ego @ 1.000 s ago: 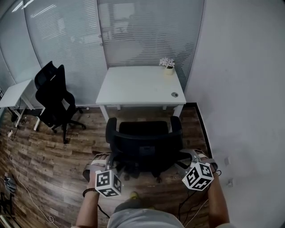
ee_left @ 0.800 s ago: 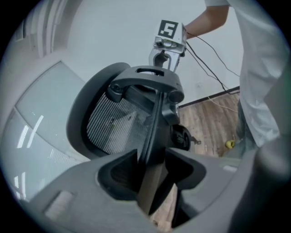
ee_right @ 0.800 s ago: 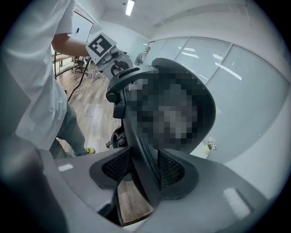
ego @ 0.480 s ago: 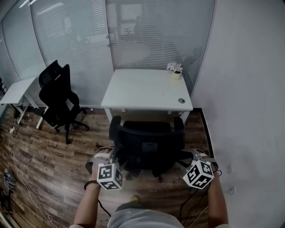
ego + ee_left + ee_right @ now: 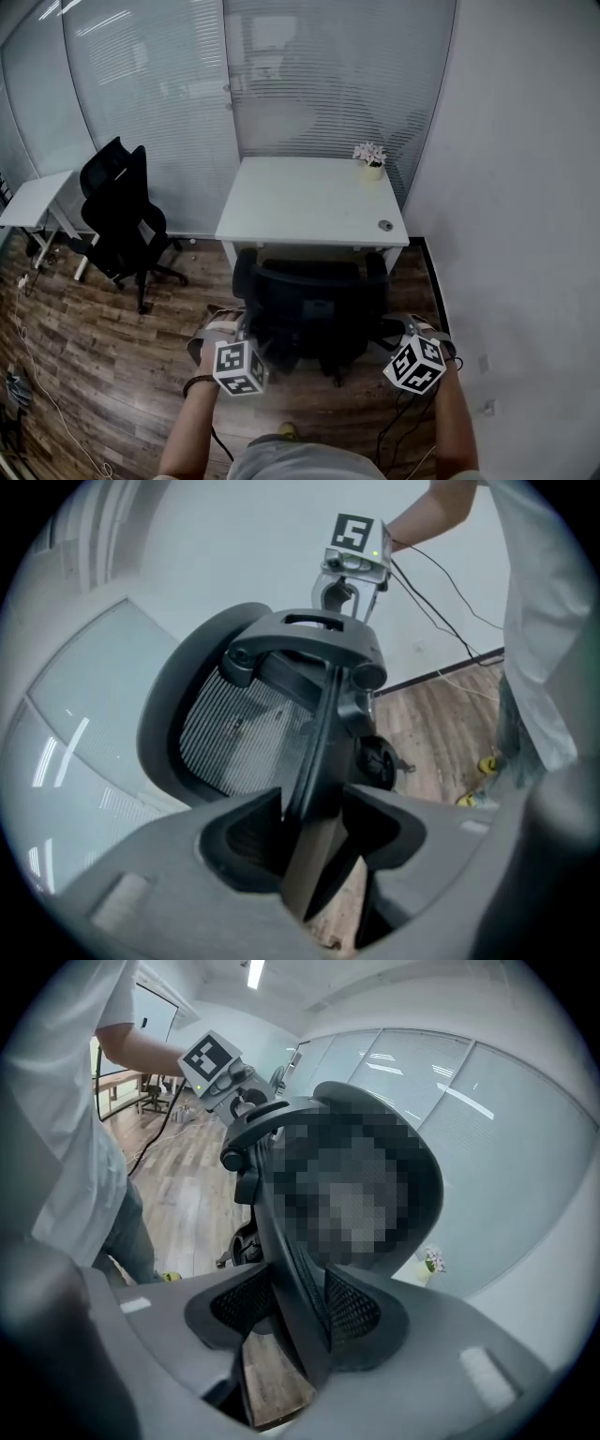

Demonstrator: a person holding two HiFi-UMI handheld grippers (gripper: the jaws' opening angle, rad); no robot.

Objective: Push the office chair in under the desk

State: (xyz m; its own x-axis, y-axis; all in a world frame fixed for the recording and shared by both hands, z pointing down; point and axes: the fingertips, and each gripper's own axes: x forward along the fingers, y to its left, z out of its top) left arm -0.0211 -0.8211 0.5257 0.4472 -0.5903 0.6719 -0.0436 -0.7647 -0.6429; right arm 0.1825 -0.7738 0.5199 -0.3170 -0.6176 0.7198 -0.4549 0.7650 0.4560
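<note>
The black office chair (image 5: 309, 305) stands in front of the white desk (image 5: 319, 202), its front close under the desk's near edge. My left gripper (image 5: 242, 330) straddles the left edge of the backrest (image 5: 244, 733). Its jaws have just been opening slightly, and the edge still fills the gap in the left gripper (image 5: 312, 827). My right gripper (image 5: 399, 328) sits on the right edge of the backrest (image 5: 281, 1124). There the right gripper (image 5: 300, 1312) is shut on that edge. Each gripper view also shows the other one, the right gripper (image 5: 352, 550) and the left gripper (image 5: 220, 1068).
A second black chair (image 5: 122, 211) and another white desk (image 5: 33, 197) stand at the left. A small flower pot (image 5: 370, 159) sits on the desk's far right corner. Glass partitions run behind, a white wall (image 5: 525, 234) at the right, cables (image 5: 28, 361) on the wooden floor.
The chair and both grippers have moved toward the desk together. The gap between the chair's front and the desk's near edge has shrunk.
</note>
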